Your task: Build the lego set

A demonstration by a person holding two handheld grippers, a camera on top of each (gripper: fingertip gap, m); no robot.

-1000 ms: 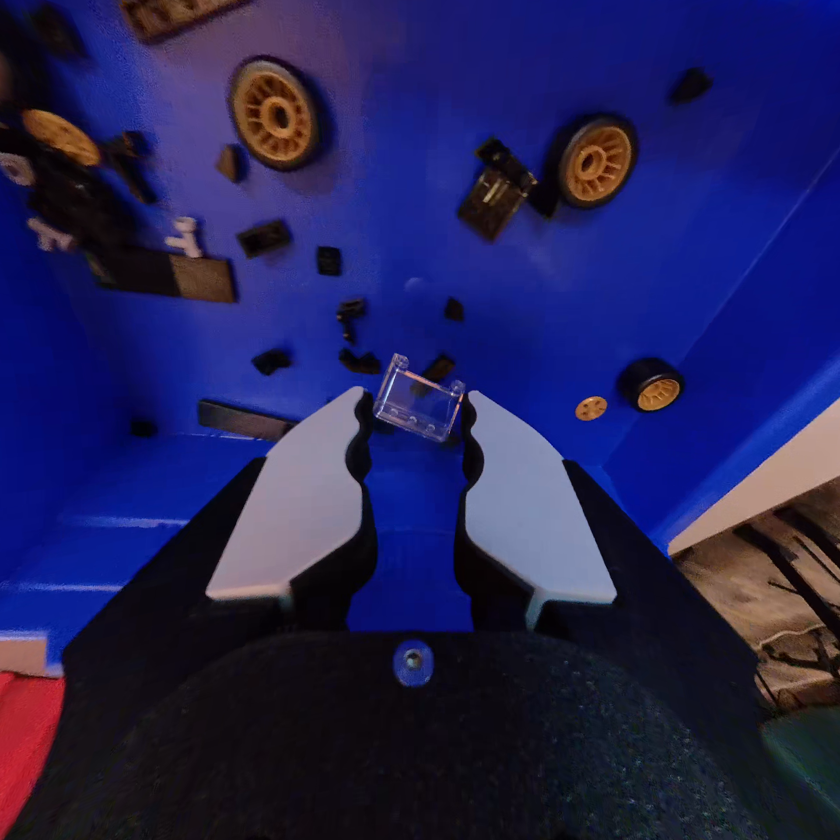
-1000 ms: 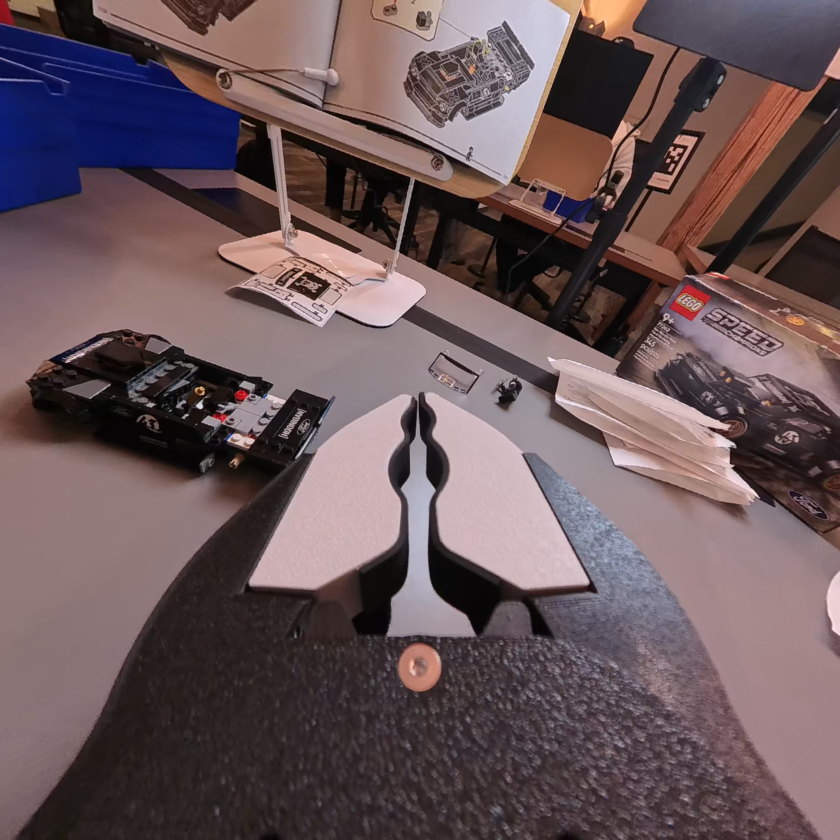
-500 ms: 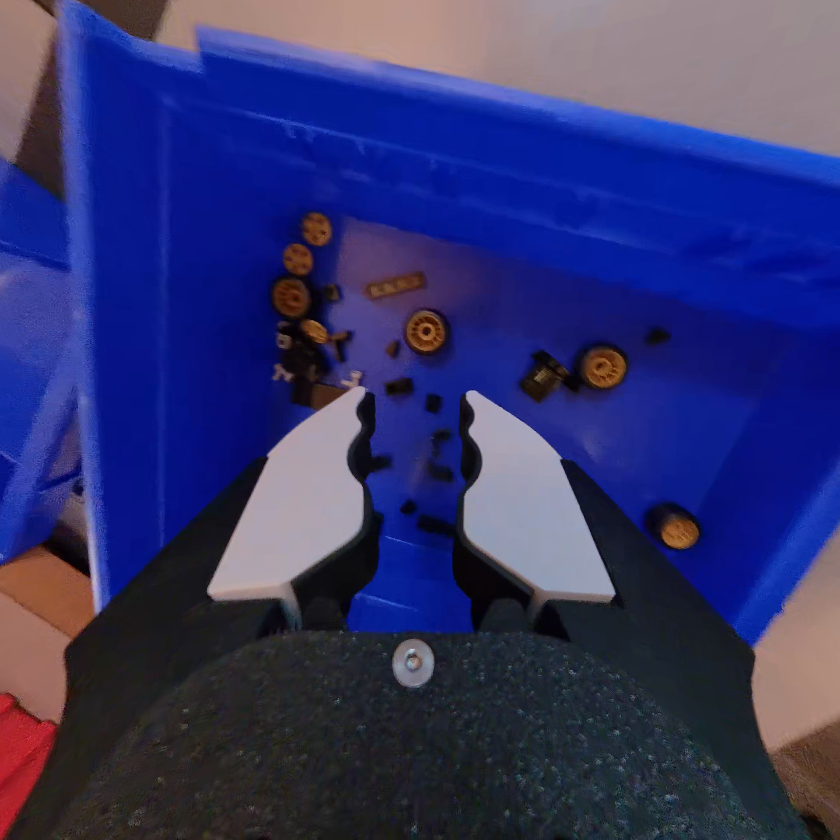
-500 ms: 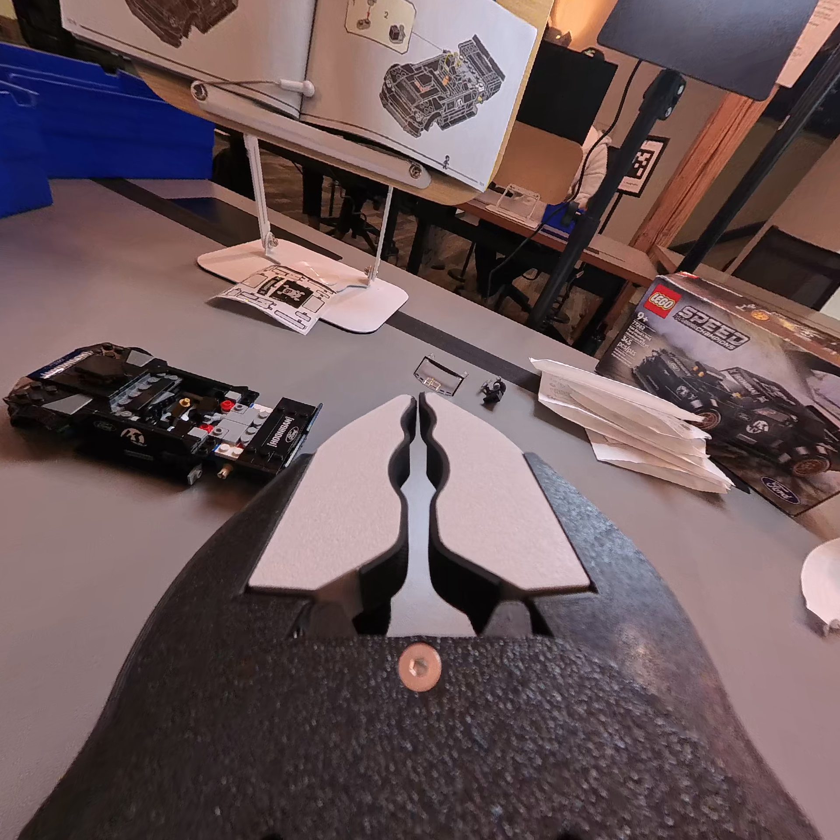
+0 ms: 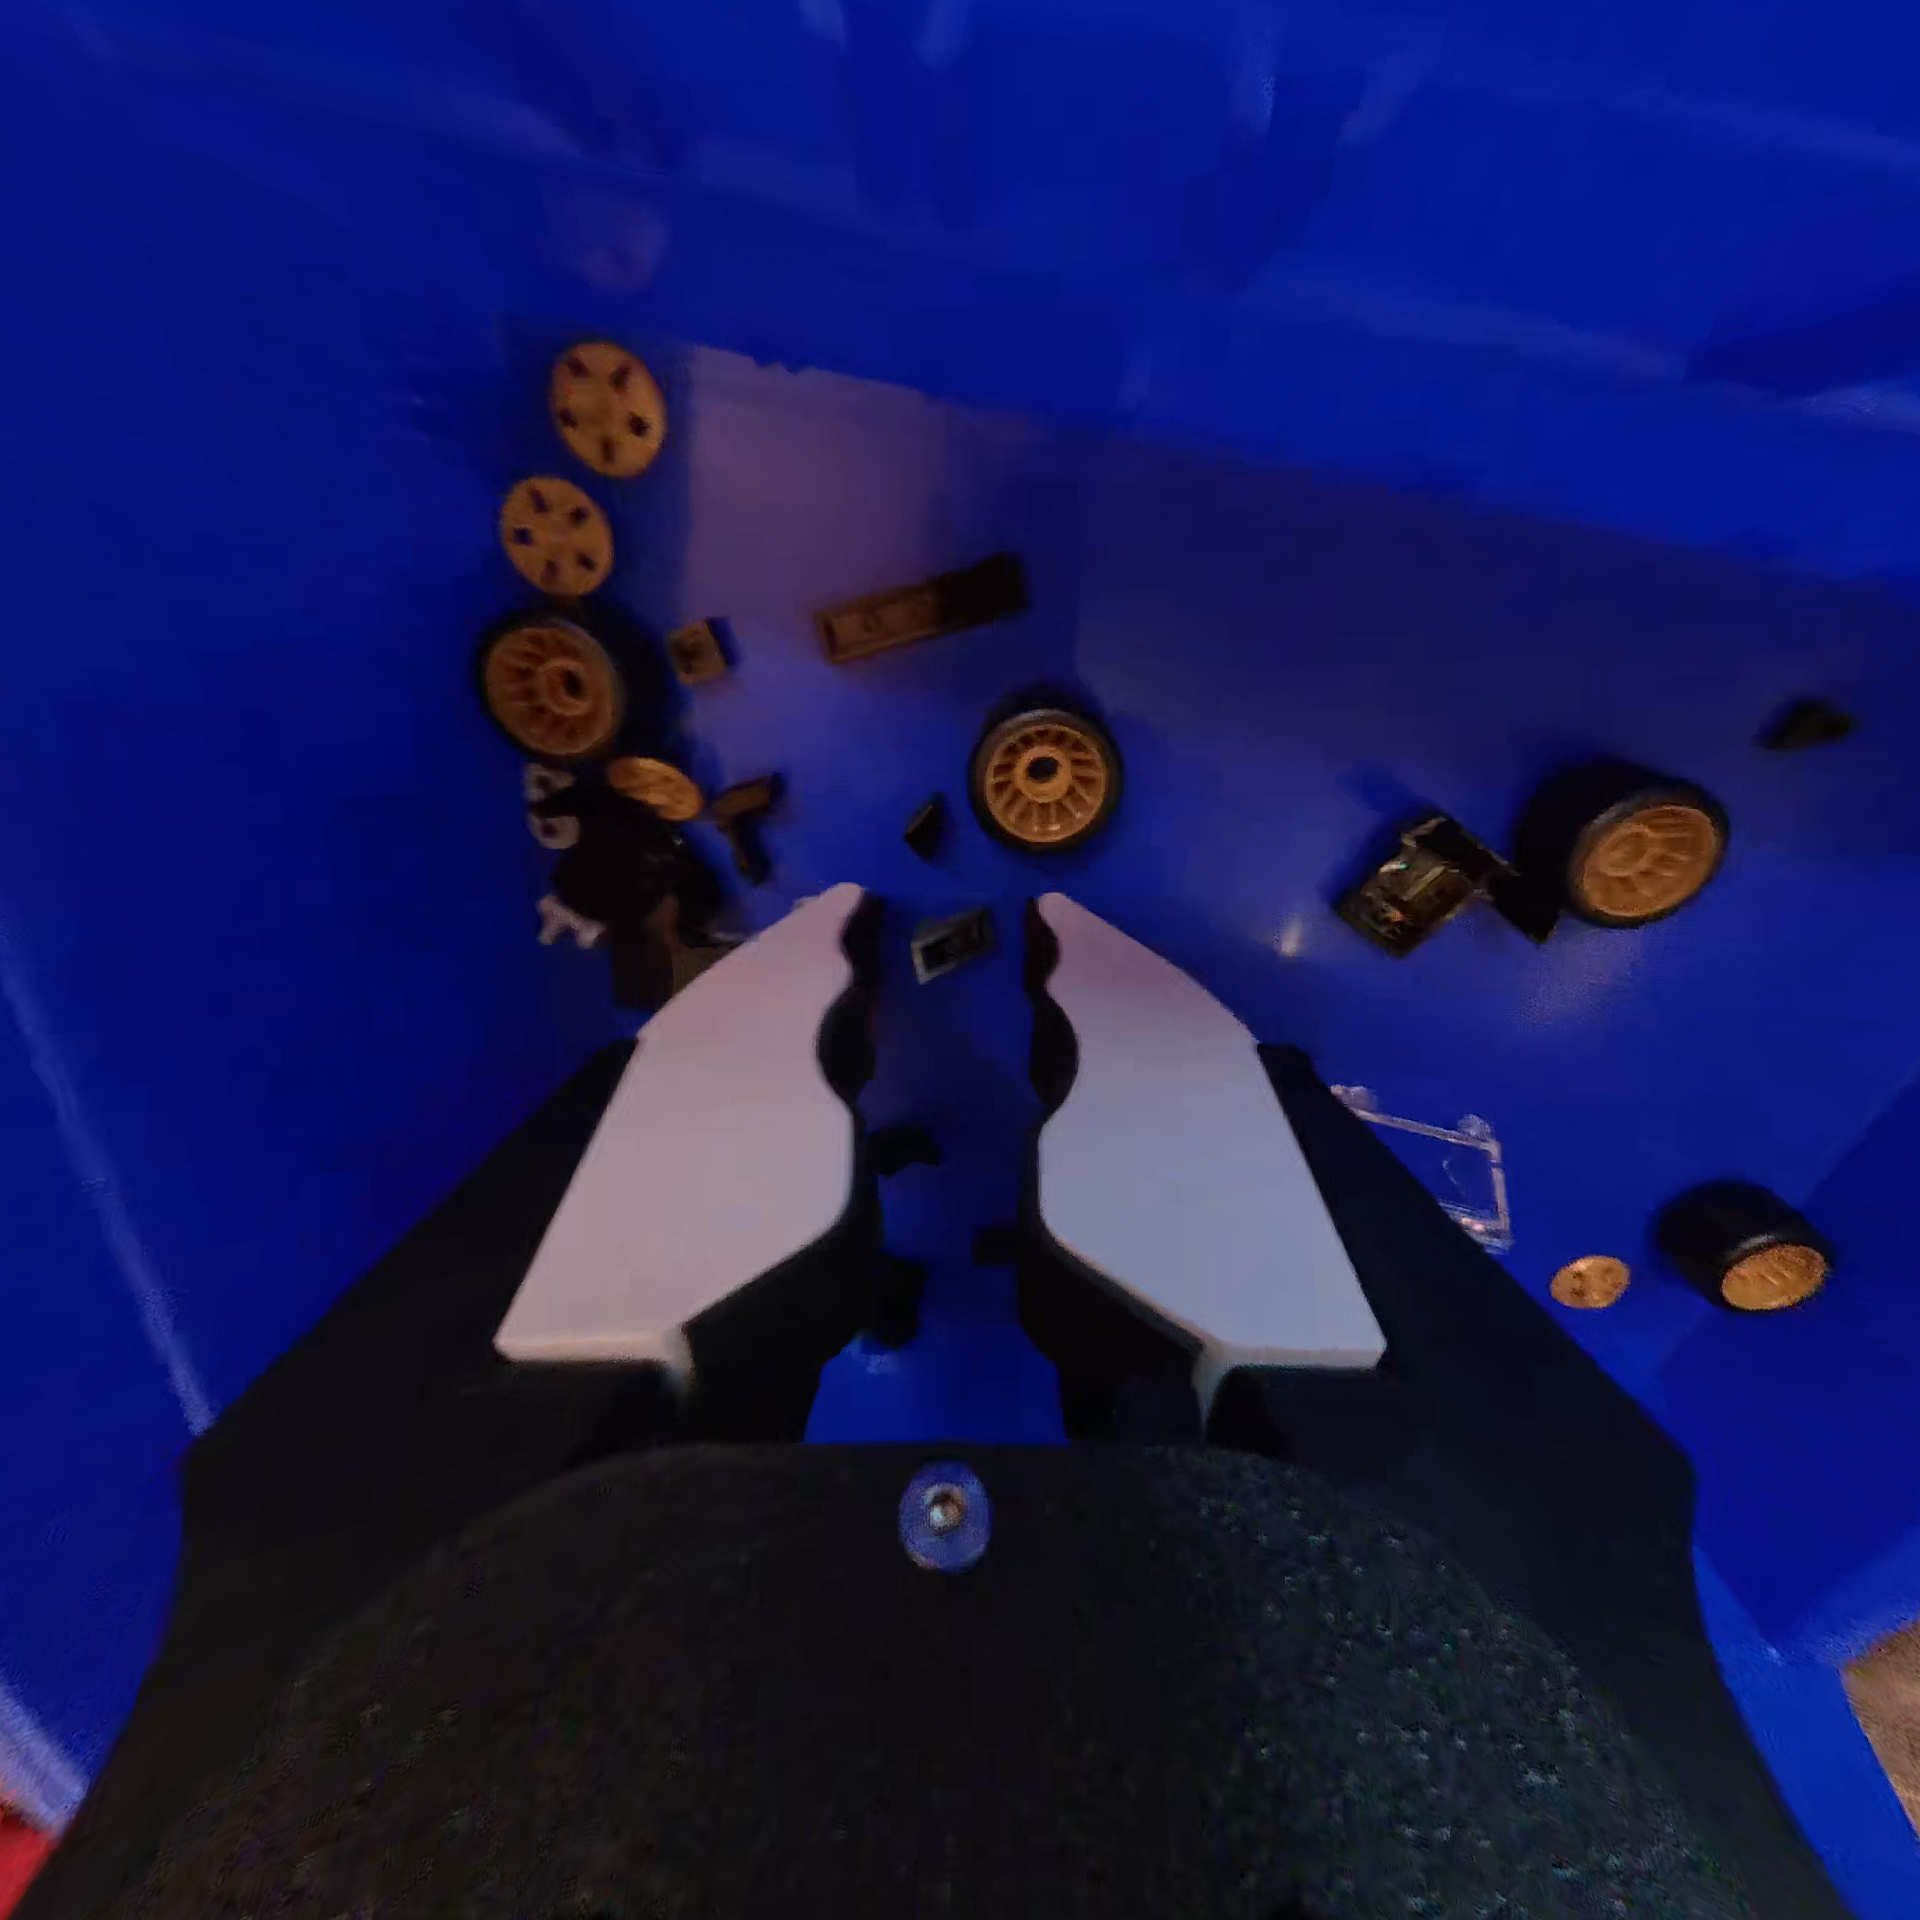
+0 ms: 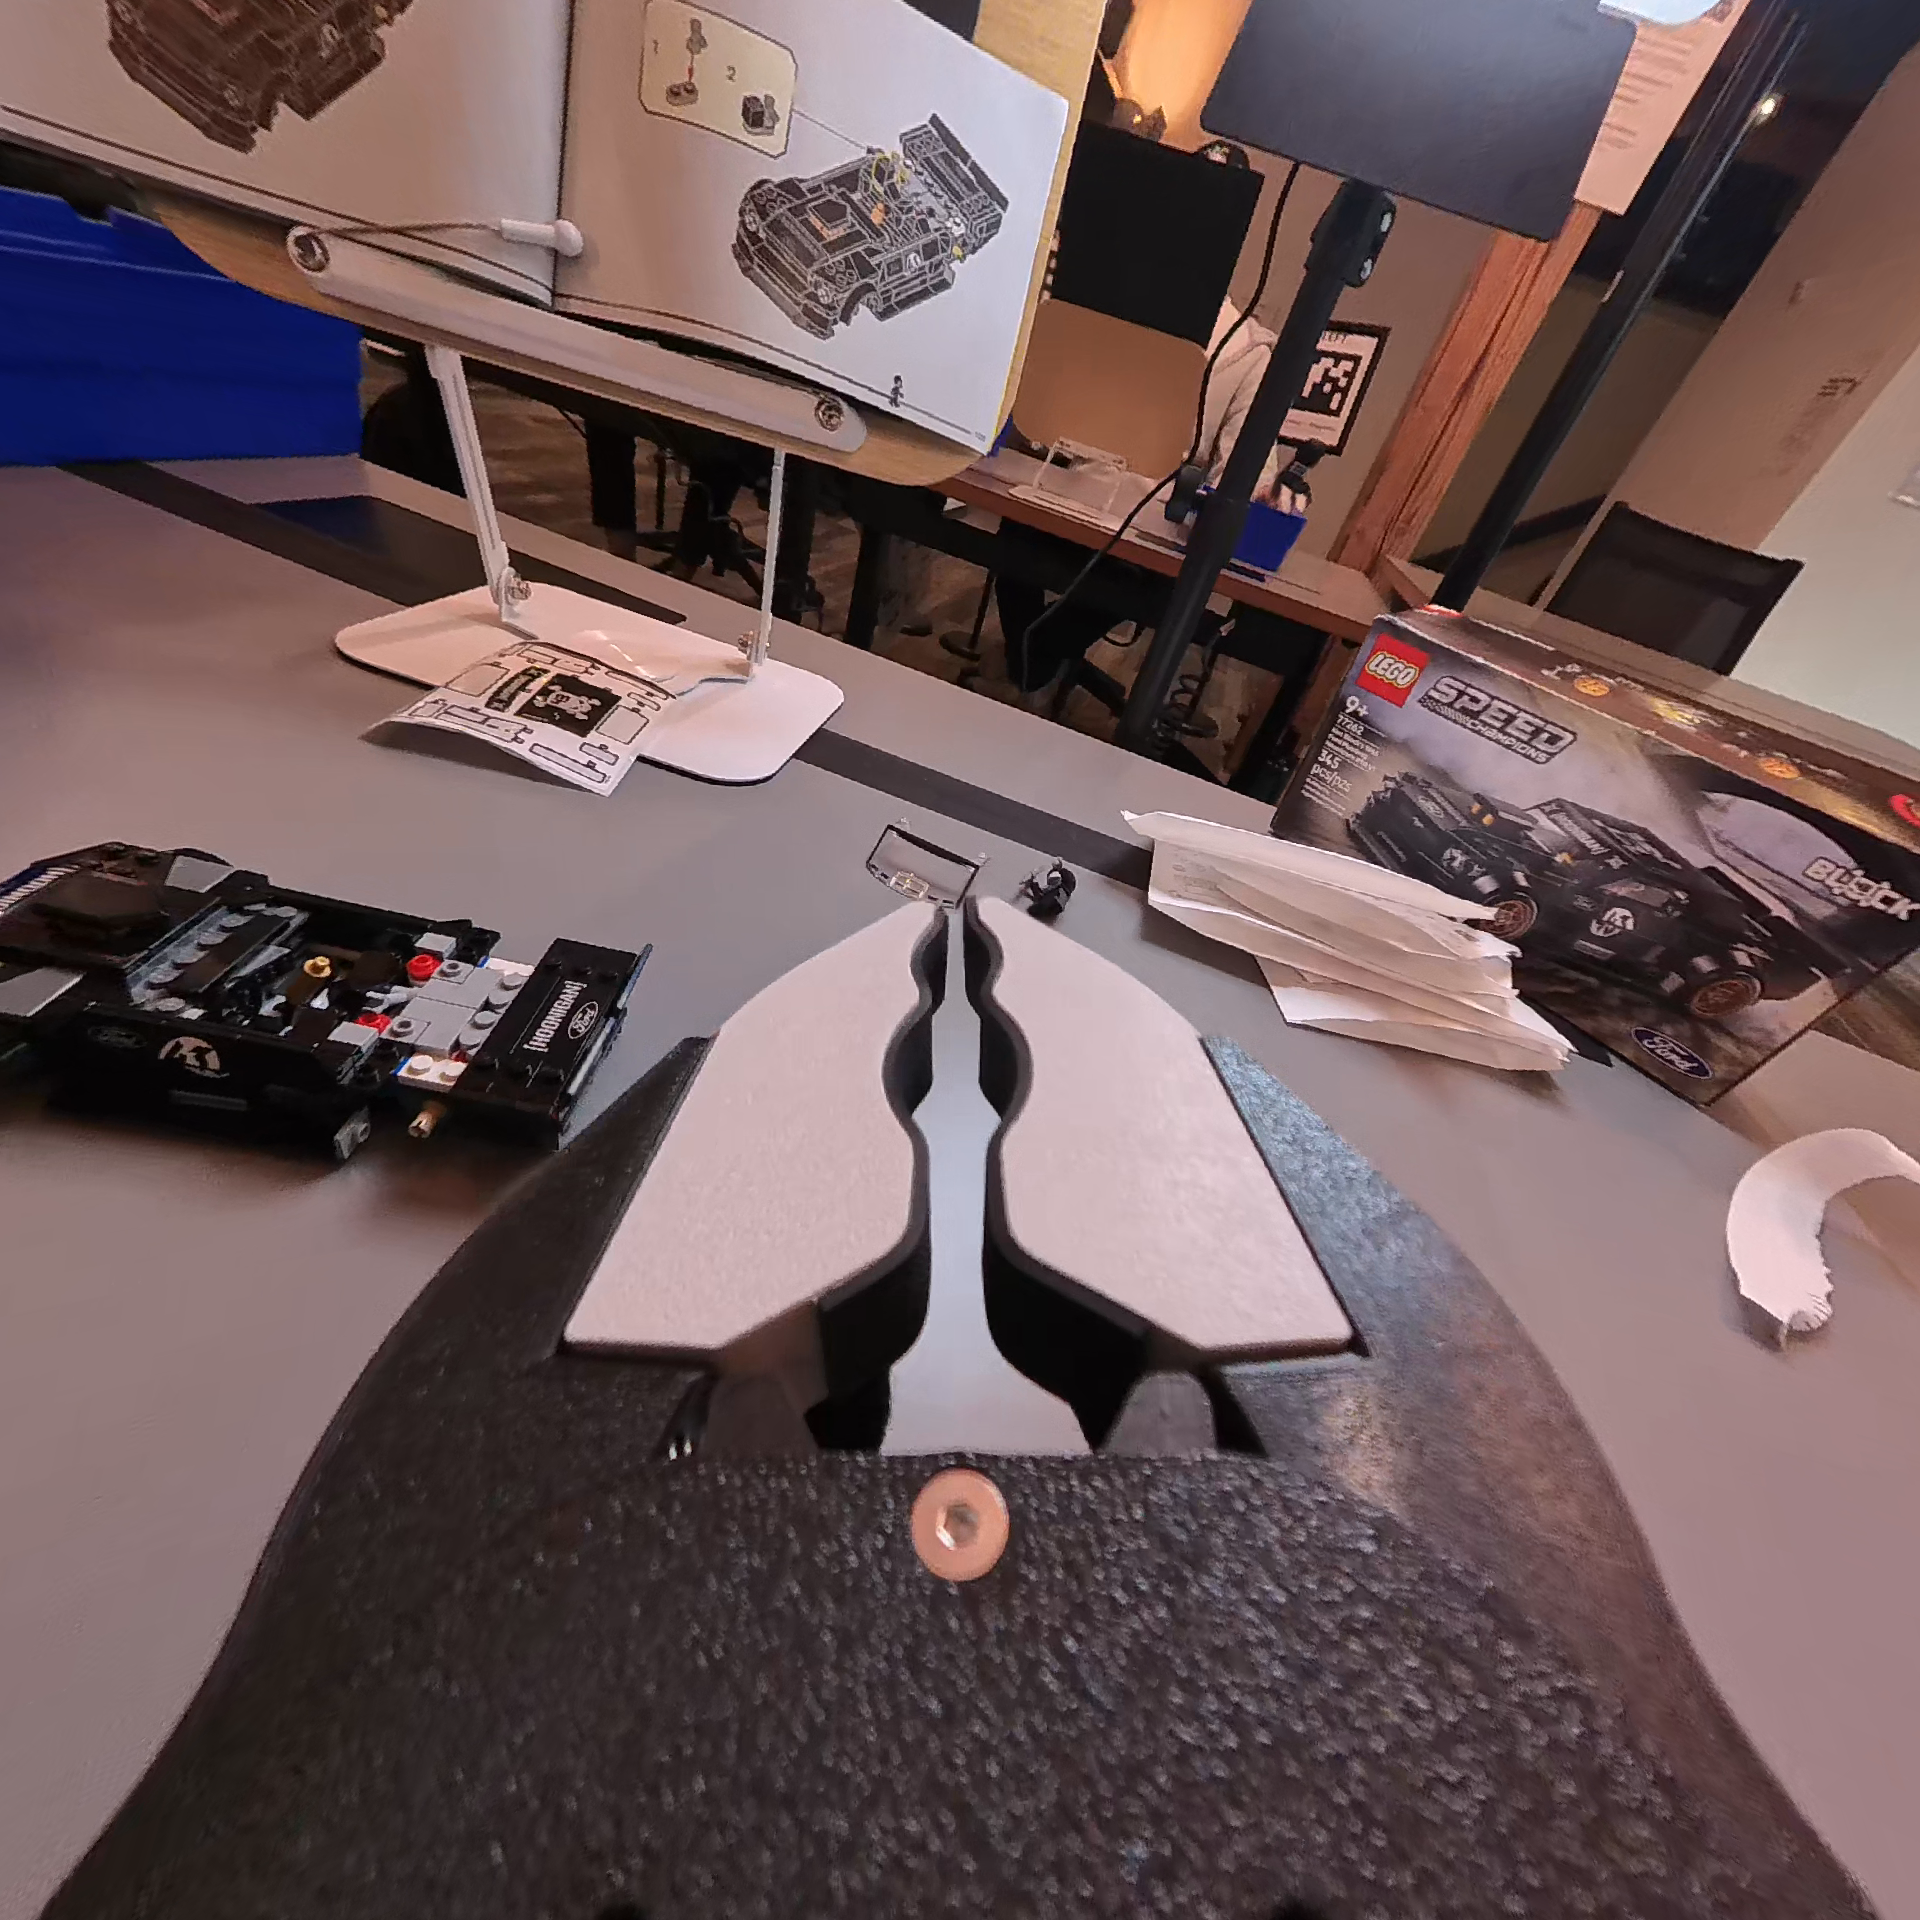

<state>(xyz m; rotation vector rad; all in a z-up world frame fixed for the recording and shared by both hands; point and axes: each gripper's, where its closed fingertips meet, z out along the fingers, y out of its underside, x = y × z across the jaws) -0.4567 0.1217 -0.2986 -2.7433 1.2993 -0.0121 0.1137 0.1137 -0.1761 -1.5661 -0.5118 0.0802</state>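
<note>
Left gripper [image 5: 943,914] hangs inside the blue bin [image 5: 1247,312], tongs spread and empty above a small black piece [image 5: 952,941]; the clear windscreen piece [image 5: 1444,1164] lies off right. Right gripper [image 6: 956,914] hovers above the grey table [image 6: 260,1299], tongs pressed nearly together, empty, with the half-built black car [image 6: 301,997] to its left.

Printed writing and logos stand on the boxed set's carton [image 6: 1621,873] and on the half-built black car [image 6: 312,1008]. Step numbers mark the open instruction booklet [image 6: 790,197]; a square coded marker [image 6: 1335,387] hangs behind.
</note>
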